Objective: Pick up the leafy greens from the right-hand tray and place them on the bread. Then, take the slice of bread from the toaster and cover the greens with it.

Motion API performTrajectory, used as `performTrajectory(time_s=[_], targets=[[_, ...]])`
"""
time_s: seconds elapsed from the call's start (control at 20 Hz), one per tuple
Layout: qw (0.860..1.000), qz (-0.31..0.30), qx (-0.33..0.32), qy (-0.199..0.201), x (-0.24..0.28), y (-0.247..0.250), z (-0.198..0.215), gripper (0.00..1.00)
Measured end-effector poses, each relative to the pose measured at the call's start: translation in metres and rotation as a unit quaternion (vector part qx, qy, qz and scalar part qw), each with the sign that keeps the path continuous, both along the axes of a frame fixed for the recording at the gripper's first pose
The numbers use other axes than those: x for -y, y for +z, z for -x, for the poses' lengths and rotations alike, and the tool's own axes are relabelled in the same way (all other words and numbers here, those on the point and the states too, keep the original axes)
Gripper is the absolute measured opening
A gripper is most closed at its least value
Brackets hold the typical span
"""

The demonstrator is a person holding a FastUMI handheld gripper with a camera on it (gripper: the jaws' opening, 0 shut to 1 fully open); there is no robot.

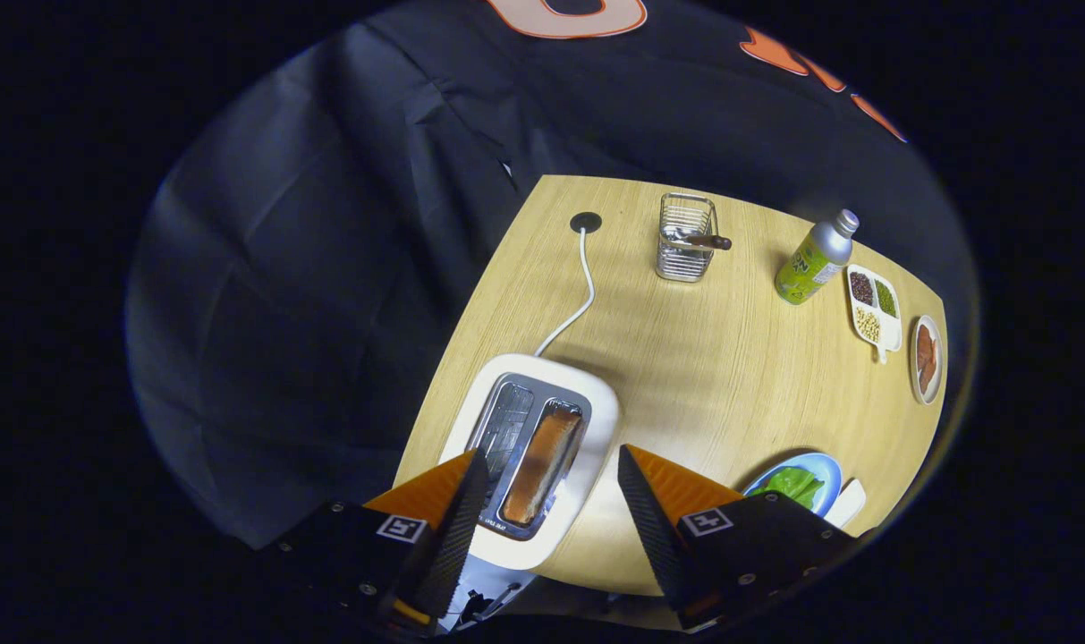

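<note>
Two fingers [551,474] stand wide apart above the toaster [542,447], flanking its slot that holds the bread slice [542,465]. Bare surface [703,367] lies open beyond, while the leafy greens [794,485] sit near its edge.

Your surface is a light wooden table [685,376] with a cable hole [586,222] near its far edge. A white cord [582,295] runs from that hole to the white toaster [542,447] at the near side. Farther back you have a wire rack [685,237], then a green bottle [814,261], a divided dish [874,307], a small plate [927,360]. A blue plate [824,470] sits near, right of the toaster.
</note>
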State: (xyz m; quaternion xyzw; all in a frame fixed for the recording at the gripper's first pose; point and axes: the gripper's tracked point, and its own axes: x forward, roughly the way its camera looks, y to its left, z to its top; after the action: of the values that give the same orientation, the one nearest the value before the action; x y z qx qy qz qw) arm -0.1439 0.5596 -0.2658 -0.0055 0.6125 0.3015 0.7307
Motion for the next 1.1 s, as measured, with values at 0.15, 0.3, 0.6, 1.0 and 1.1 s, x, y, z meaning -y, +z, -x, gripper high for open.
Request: performTrajectory(time_s=[0.15,0.3,0.6,1.0,1.1], targets=[[1.000,0.022,-0.019,0.003,-0.005,-0.013,0.003,0.77],[0.998,0.049,-0.031,0.015,-0.006,-0.025,0.009,0.67],[0.996,0.063,-0.055,0.025,-0.011,-0.033,0.021,0.40],[0.997,0.039,-0.056,0.031,-0.003,-0.023,0.023,0.16],[0.998,0.017,-0.052,0.030,-0.003,-0.014,0.023,0.15]])
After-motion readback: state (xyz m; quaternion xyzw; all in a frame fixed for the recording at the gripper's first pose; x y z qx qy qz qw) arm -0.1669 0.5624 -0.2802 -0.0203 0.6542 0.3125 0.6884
